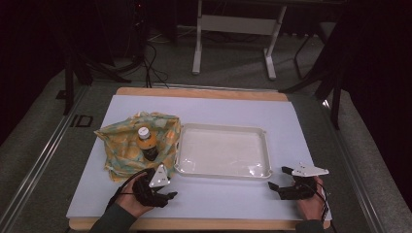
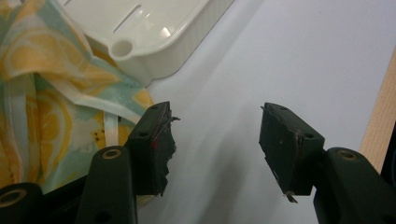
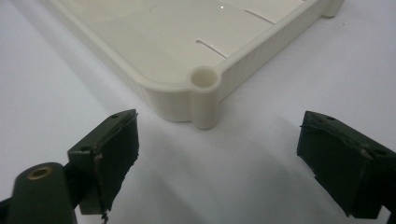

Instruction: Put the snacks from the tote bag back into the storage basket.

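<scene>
Left gripper low over the counter, near edge, just below the bag; jaws spread wide, nothing between them. In the left gripper view, only bare counter sheet seen in the gap; bag fabric lying just beside the left-hand jaw, contact not resolvable.

Bag: thin cloth, pale green-blue ground with yellow-orange citrus slices printed on it, crumpled and slumped open, white strap or hem visible along a fold. Located on the left part of the counter, its right edge touching or just beside the tray.

Bottle sitting inside the bag, roughly upright: white cap, orange-yellow label band, dark lower body. Lower part hidden by cloth.

Tray: cream plastic, shallow, rounded corners, ribbed outer wall, round socket at each visible corner, slots in the floor. Centred on the counter, resting flat.

Right gripper at the near right of the counter, just off the tray's near right corner; jaws released, wide apart, holding nothing.

Counter: light sheet over a wooden board.
</scene>
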The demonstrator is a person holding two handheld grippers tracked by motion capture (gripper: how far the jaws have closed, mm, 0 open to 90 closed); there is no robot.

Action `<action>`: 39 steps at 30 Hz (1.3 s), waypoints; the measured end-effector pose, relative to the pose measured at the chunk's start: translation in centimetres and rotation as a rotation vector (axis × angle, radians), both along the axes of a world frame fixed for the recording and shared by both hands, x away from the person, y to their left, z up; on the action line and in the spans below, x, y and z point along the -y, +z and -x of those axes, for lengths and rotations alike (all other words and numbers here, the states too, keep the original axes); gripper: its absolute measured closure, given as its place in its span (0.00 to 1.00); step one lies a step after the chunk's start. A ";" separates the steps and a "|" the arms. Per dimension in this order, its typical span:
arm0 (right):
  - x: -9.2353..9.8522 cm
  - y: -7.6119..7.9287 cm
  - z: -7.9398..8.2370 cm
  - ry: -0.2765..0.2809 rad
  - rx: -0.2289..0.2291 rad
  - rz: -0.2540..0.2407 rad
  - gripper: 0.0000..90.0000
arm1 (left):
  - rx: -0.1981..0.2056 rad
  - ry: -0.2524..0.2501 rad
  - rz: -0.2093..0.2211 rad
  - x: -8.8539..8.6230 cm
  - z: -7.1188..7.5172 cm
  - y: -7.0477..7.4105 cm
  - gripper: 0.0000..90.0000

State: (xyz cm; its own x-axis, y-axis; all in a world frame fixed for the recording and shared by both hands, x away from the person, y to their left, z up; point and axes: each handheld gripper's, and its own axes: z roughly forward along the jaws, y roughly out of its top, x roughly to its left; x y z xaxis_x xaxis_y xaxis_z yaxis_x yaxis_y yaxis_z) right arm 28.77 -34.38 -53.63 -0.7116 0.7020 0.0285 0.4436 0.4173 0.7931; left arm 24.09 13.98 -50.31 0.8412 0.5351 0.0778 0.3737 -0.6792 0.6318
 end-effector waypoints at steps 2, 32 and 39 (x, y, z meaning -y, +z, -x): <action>0.0 0.0 0.1 0.000 0.001 -0.003 0.14 | -0.003 -0.001 0.000 0.1 -0.1 0.1 0.49; 0.4 0.1 0.4 0.009 0.028 -0.037 0.15 | -0.053 -0.051 -0.099 0.5 -0.4 1.4 0.50; 0.3 0.1 0.4 0.020 0.034 -0.030 0.16 | -0.058 -0.062 -0.121 0.6 -0.6 1.9 0.51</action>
